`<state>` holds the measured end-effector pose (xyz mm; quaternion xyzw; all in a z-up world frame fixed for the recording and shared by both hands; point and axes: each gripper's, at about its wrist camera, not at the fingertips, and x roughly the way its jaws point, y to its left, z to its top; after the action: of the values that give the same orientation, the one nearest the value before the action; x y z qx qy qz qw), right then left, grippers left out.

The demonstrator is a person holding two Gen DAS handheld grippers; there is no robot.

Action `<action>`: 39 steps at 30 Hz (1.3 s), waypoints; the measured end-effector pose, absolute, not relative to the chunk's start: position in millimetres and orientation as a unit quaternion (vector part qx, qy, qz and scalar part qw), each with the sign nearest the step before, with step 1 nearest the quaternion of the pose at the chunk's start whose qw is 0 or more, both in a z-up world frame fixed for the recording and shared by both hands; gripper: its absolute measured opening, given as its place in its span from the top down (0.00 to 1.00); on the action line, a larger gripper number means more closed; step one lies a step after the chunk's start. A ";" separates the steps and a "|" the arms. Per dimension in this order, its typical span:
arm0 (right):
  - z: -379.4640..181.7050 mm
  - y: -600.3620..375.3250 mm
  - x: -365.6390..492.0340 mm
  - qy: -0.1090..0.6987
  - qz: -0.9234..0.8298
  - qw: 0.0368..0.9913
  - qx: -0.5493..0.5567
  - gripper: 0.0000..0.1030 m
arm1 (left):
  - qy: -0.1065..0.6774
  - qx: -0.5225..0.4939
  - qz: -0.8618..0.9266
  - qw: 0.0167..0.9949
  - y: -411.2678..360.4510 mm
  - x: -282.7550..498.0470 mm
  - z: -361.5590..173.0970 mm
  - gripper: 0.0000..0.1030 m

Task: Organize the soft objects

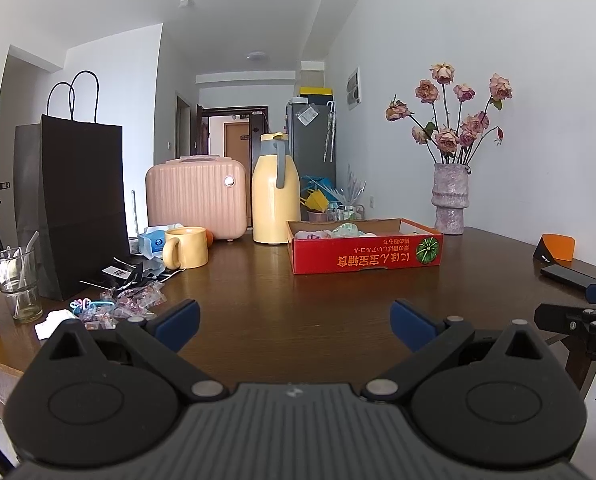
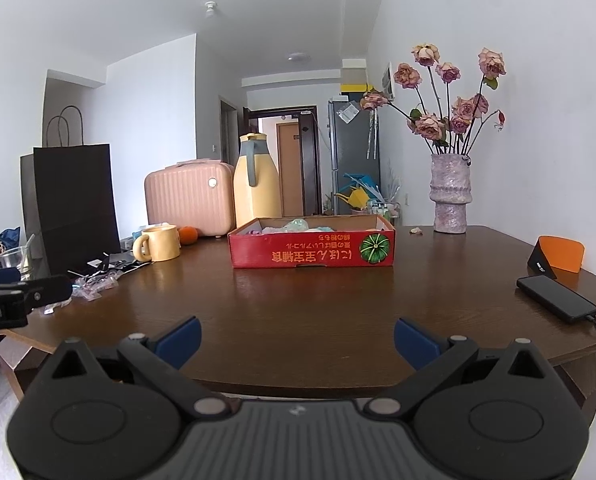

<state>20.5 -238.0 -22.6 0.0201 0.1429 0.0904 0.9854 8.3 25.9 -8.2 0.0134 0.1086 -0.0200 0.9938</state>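
A shallow red cardboard box (image 1: pixel 364 254) with a pumpkin picture sits on the brown table, holding several pale soft objects (image 1: pixel 346 231). It also shows in the right wrist view (image 2: pixel 312 254), with soft objects (image 2: pixel 296 225) inside. My left gripper (image 1: pixel 295 326) is open and empty, low over the table's near side, well short of the box. My right gripper (image 2: pixel 297 342) is open and empty at the table's front edge. The right gripper (image 1: pixel 578 316) shows at the right edge of the left wrist view.
On the left stand a black paper bag (image 1: pixel 80 208), a glass (image 1: pixel 16 284), a yellow mug (image 1: pixel 186 248), a pink case (image 1: pixel 196 198), a yellow thermos (image 1: pixel 276 196) and small wrapped packets (image 1: pixel 134 300). A vase of dried roses (image 1: pixel 450 200) and a phone (image 2: pixel 556 298) are on the right.
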 end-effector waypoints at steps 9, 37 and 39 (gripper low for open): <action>-22.1 -240.1 21.6 0.145 0.090 0.985 0.022 0.00 | 0.108 0.014 -0.021 0.994 26.6 8.8 -9.0 0.00; -22.6 -240.9 23.3 0.144 0.087 0.985 0.026 0.00 | 0.107 0.012 -0.024 0.994 27.6 11.2 -8.7 0.00; -22.6 -241.1 22.9 0.143 0.087 0.986 0.026 0.00 | 0.106 0.013 -0.023 0.994 27.8 10.9 -8.7 0.00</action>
<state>22.9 -241.1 -22.6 0.0258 0.1426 0.0869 0.9856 10.9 27.8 -8.7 0.0125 0.1059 -0.0234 0.9940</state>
